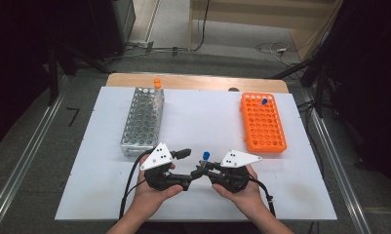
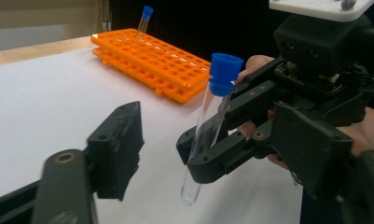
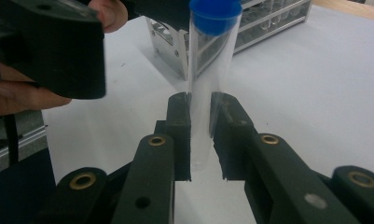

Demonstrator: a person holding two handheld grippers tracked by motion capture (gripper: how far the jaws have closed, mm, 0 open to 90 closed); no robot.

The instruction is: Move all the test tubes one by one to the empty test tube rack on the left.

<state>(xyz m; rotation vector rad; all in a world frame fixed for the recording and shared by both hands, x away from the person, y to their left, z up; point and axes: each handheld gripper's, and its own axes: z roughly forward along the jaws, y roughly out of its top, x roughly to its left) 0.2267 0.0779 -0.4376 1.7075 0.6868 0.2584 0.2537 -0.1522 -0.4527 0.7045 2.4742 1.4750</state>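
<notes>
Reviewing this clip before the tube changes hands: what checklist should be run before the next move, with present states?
1. Right gripper clamped on the blue-capped tube: ok, pads press its lower part.
2. Tube upright with cap on: ok, slightly tilted.
3. Left gripper clear of the tube: ok, jaws apart, not touching it.
4. Left gripper lined up to take the tube: cannot tell.
5. Orange rack has free holes: ok, one blue-capped tube stands at its far end.
6. Metal rack clear of both hands: ok.
</notes>
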